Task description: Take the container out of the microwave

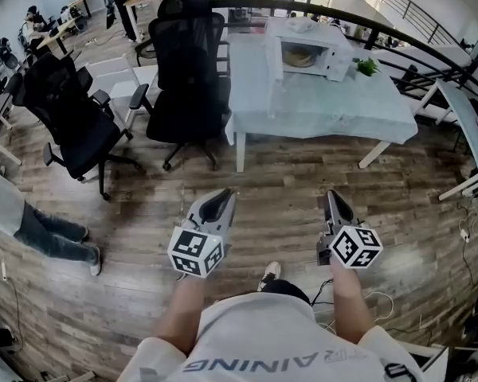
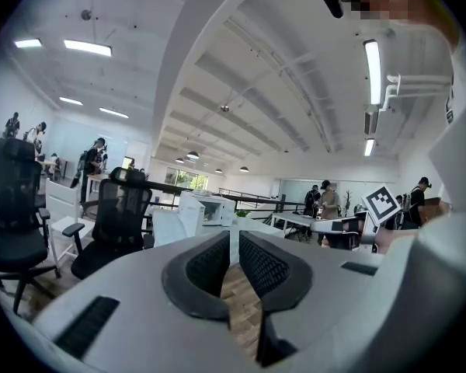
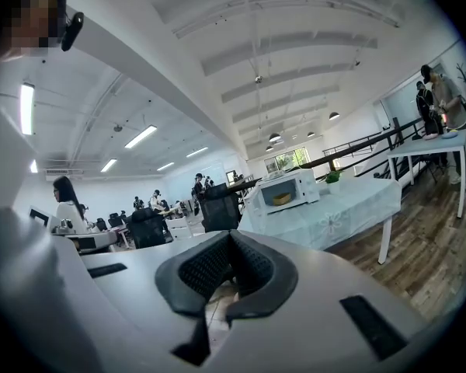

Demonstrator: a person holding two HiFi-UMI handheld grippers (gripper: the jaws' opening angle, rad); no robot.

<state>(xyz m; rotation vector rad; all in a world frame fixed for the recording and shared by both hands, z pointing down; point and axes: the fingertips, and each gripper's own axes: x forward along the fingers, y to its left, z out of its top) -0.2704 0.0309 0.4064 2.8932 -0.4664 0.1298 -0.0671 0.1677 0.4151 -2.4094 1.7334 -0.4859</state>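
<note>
The left tongs (image 1: 223, 194) stand a crack apart and the right tongs (image 1: 332, 194) shut tight, both empty, so arriving like this they may knock the container (image 1: 301, 56), inside the open microwave (image 1: 336, 57) at one o'clock on the desk (image 1: 319, 106), deeper.

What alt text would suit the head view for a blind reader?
Seen from above, a person holds a left gripper and a right gripper over a wooden floor, facing a cloth-covered table where a white microwave stands open with a container inside. Black office chairs stand left of the table.
</note>
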